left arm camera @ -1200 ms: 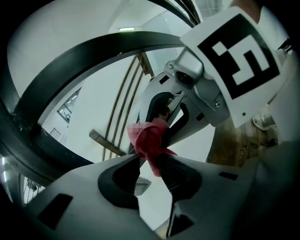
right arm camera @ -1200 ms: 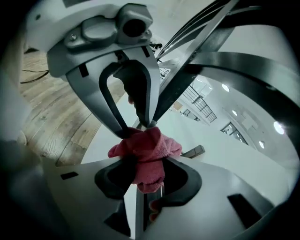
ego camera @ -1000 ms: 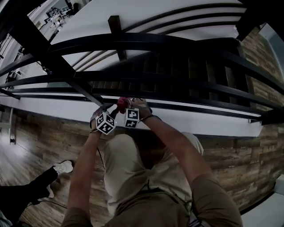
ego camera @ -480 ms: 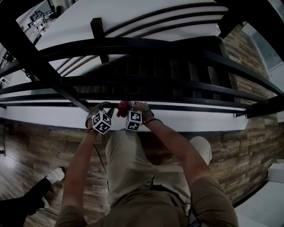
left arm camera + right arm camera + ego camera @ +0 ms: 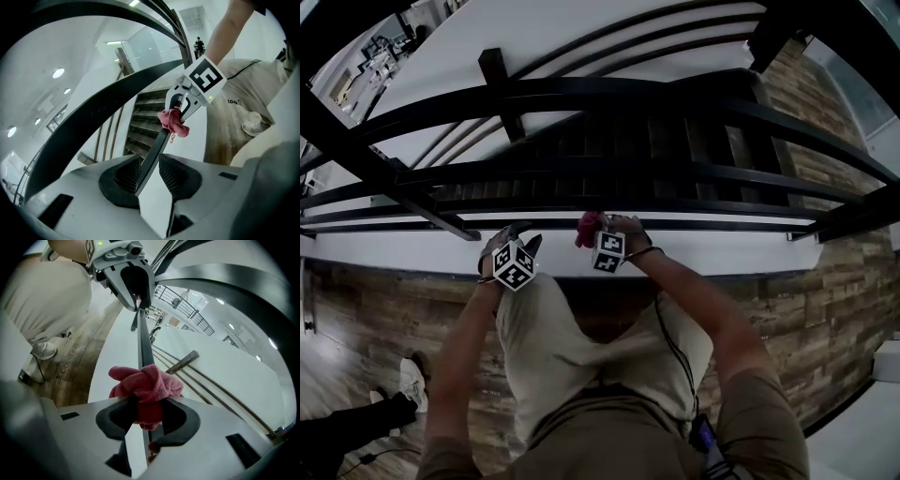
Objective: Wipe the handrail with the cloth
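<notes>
In the head view, the right gripper (image 5: 598,225) is clenched on the red cloth (image 5: 585,228), which is bunched at its tips against the thin dark handrail (image 5: 722,225). The left gripper (image 5: 518,234) sits just to its left on the same rail, with a short bare stretch between them. To the right gripper's other side the rail runs clear to a bracket (image 5: 797,235). Beyond the left gripper a slanting post (image 5: 441,217) comes down to it.

In the left gripper view, the left gripper (image 5: 149,173) is released. Its jaws stand apart around the handrail (image 5: 157,147), with a gap on one side. Farther ahead the right gripper (image 5: 180,107) presses the cloth (image 5: 173,124) to the rail.

In the right gripper view, the cloth (image 5: 146,383) fills the right gripper (image 5: 147,416) between its pads and folds over the handrail (image 5: 142,345). The jaws have just been closing on it. Bare rail leads ahead to the left gripper (image 5: 136,298).
</notes>
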Available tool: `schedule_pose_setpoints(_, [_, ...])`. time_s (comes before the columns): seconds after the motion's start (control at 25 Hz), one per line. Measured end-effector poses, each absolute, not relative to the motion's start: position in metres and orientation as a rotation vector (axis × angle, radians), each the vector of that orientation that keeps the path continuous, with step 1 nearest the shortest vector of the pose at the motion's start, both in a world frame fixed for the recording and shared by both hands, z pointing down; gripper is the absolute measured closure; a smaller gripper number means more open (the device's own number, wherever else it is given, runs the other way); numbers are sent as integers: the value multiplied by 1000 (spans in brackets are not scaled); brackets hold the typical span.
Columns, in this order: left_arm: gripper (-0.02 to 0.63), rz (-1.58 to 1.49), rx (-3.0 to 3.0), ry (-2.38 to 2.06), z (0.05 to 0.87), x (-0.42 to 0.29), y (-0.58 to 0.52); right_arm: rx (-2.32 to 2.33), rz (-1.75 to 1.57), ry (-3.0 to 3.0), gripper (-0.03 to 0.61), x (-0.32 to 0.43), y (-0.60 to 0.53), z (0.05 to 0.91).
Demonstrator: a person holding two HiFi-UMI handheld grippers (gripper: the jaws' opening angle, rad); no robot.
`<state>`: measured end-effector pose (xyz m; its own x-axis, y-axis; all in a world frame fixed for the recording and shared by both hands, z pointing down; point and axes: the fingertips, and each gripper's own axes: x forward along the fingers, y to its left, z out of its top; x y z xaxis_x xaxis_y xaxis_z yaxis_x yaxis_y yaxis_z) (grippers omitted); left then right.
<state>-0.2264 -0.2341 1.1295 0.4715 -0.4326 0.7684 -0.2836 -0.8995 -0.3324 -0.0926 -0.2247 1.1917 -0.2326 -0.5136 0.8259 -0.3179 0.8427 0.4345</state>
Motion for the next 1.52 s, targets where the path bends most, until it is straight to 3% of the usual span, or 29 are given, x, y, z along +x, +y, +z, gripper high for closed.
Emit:
schedule_pose_setpoints(0.4, [495,-1367,-2544,522,1095,-113,-197,623,-120,-1741,440,51,-181,1193])
schedule_pose_setpoints(1.16, [495,-1175,-2652,282,1107,159,-124,892,73,-1601,442,305,-124,1193])
schedule_pose_setpoints(1.52, [495,-1174,-2664,226,1111,238,-97,924,75,-1463,442,425,-94,1197])
